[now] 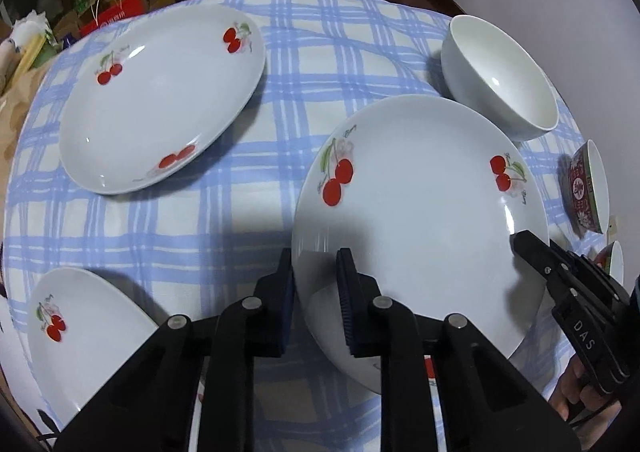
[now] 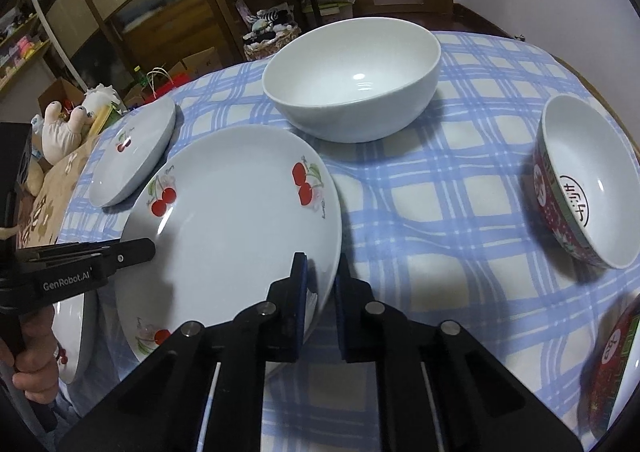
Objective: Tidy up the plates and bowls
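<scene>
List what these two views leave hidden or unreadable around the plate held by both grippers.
- Cherry plate, left wrist view: its near rim is hidden by the left gripper.
- Same plate, right wrist view: the rim is covered by the right gripper.
- Red patterned bowl, right wrist view: cut off by the frame edge.
- Lettering on the plate rim: too small to read.

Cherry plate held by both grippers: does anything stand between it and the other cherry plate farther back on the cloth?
Nothing visible does. The held cherry plate is clamped at its rim by the left gripper and the right gripper; only bare checked tablecloth lies between it and the far cherry plate.
</scene>
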`<control>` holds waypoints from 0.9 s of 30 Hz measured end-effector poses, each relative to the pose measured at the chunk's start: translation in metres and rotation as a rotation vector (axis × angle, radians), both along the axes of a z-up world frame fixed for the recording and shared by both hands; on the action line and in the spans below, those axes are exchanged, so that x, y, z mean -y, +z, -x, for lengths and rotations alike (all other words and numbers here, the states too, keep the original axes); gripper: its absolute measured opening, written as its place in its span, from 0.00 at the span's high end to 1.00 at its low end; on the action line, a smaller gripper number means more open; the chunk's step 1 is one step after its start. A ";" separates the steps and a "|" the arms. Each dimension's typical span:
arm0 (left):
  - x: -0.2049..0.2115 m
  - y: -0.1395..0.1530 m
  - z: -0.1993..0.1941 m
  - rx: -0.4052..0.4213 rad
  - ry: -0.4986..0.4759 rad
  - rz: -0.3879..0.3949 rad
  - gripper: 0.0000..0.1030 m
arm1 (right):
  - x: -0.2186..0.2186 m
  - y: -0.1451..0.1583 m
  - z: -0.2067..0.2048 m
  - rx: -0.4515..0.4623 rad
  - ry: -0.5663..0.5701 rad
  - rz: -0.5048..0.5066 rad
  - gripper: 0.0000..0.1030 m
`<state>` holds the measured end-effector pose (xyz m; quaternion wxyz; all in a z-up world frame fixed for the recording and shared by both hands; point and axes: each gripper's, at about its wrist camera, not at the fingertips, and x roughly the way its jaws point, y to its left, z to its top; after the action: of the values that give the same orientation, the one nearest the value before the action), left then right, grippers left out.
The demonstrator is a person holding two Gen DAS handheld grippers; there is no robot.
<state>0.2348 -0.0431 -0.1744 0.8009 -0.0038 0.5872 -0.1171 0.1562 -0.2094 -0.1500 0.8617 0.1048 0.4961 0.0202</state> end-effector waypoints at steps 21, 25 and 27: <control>-0.022 0.014 -0.002 -0.008 0.024 0.080 0.88 | 0.001 0.012 0.005 0.018 0.025 0.005 0.88; -0.023 0.022 0.001 0.002 0.011 0.117 0.89 | 0.007 0.015 0.007 0.017 0.008 -0.009 0.88; -0.021 0.026 0.003 0.012 0.002 0.119 0.89 | 0.010 0.017 0.008 0.019 -0.004 -0.015 0.88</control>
<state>0.2316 -0.0220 -0.1487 0.8029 -0.0513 0.5744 -0.1508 0.1478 -0.2191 -0.1326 0.8655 0.1122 0.4876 0.0231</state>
